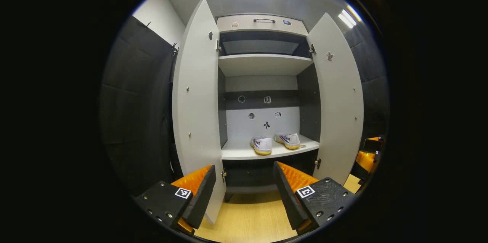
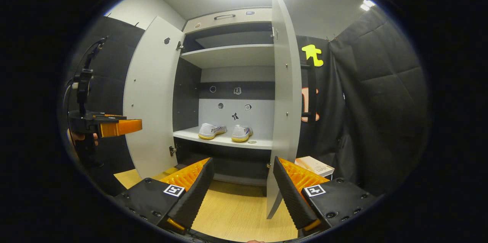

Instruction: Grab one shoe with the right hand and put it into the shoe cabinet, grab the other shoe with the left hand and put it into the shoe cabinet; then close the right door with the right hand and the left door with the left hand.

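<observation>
With both shoes (image 1: 274, 143) shelved and both grippers' jaws wide open and empty, the right gripper (image 2: 241, 182) should push the right door (image 2: 285, 94) shut from its outer face.

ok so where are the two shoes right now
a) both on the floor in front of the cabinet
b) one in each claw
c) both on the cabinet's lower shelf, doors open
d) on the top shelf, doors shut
c: both shoes sit side by side on the lower shelf between the open left door and right door.
</observation>
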A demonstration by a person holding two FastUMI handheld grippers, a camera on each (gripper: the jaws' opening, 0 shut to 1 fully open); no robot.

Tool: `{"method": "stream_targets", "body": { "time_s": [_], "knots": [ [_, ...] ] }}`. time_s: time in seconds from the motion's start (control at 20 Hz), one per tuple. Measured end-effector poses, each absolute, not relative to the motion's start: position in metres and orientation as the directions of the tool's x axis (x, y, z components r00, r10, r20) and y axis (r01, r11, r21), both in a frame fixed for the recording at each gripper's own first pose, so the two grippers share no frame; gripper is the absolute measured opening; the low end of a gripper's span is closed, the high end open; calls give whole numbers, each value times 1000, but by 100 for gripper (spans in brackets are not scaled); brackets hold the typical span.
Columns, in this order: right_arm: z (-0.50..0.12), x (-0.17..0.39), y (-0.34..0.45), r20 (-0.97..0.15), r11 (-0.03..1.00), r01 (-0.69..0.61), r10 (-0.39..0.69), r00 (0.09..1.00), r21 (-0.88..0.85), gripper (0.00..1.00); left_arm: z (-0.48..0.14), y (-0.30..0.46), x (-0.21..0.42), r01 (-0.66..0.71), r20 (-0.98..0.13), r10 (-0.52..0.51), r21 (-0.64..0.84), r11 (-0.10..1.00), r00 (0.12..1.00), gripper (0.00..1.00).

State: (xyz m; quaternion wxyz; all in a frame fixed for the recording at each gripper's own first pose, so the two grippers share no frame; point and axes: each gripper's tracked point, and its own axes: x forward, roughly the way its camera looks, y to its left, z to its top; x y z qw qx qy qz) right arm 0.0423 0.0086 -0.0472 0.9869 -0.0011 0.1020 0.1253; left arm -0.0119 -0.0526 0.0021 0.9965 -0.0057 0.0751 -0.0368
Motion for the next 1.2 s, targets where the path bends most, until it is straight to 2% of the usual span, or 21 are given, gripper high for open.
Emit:
{"method": "stream_targets", "body": {
  "time_s": [0.25,0.75,0.95,1.2],
  "knots": [
    [-32,52,-23,-178,979,-205,201,963,-1,98,0,-48,-20,66,-156,-66,-8,998,986,81],
    [8,94,-118,-108,1000,7,-9,994,-18,98,0,-50,-26,46,-161,-47,-7,999,986,81],
    [23,113,-146,-87,997,80,-79,993,3,96,0,-45,-42,8,-168,-9,-5,1000,986,81],
    [29,136,-153,-84,994,108,-108,991,-3,97,-5,-30,-66,-52,-191,53,7,999,980,81]
  ]
}}
